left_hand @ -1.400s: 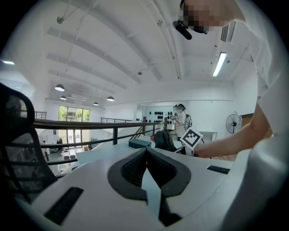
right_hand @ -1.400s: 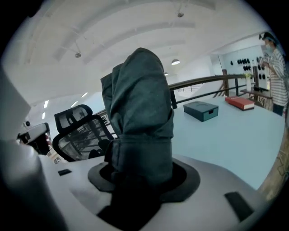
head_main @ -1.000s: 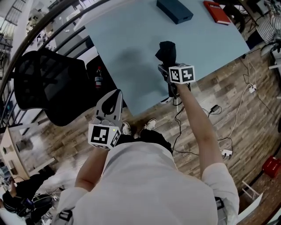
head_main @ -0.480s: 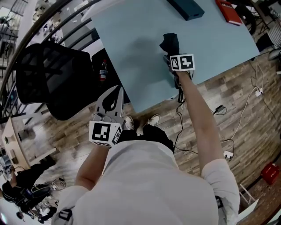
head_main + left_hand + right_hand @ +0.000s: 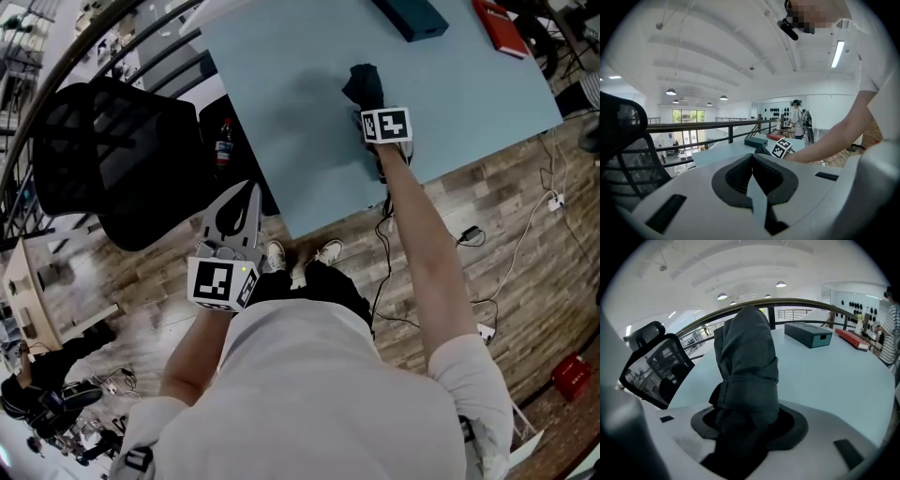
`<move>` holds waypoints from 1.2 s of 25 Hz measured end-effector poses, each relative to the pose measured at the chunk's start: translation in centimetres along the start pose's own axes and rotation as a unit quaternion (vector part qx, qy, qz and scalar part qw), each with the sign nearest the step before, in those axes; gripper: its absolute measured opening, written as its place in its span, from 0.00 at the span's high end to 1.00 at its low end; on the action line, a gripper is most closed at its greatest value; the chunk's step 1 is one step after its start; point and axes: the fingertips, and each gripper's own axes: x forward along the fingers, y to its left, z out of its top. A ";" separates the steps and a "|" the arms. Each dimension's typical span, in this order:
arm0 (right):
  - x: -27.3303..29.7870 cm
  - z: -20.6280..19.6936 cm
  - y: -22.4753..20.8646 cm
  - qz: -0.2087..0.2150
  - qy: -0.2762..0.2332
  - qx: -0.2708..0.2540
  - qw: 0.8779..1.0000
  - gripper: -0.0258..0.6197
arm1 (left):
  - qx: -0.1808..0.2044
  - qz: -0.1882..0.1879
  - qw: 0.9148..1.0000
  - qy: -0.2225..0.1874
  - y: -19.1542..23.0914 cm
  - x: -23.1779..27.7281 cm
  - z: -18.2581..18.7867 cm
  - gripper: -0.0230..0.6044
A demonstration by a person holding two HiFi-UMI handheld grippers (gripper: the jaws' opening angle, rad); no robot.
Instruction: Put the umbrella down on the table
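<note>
Head view: the right claw (image 5: 373, 101) pinches the umbrella (image 5: 364, 82), which juts ahead of it over the table (image 5: 281, 112). The left claw (image 5: 249, 195) hangs beside the table's edge.

Left gripper view: jaws pressed together (nothing between).

Right gripper view: the folded umbrella fills the jaws.

White T-shirt (image 5: 319, 394), dark shorts (image 5: 314, 286); left hand-held gripper (image 5: 751, 158) white, checker-marked cube.

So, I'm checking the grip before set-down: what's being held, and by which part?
The right gripper holds the folded dark umbrella, jaws clamped just below its strap. The left gripper is shut and empty.
</note>
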 end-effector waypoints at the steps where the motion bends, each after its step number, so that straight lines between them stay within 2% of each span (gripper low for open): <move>1: 0.2 -0.1 -0.2 -0.004 0.003 -0.002 1.000 0.59 | 0.001 0.001 1.000 0.001 0.1 0.0 0.0 0.93; 9: 2.3 1.0 -1.3 -0.026 0.021 -0.034 0.999 0.58 | -0.001 0.020 1.000 0.013 0.8 -0.3 -0.5 0.93; 15: 3.7 0.0 -0.5 -0.032 0.042 -0.055 0.997 0.58 | -0.007 0.028 0.999 0.020 1.5 -0.5 -1.1 0.93; 24: 4.1 -0.3 -0.8 -0.030 0.035 -0.048 0.998 0.56 | -0.015 0.028 0.999 0.023 1.4 -0.3 -1.6 0.93; 30: 4.0 0.0 -1.1 -0.018 0.027 -0.004 0.999 0.56 | -0.015 0.027 0.999 0.017 1.1 -0.2 -1.3 0.93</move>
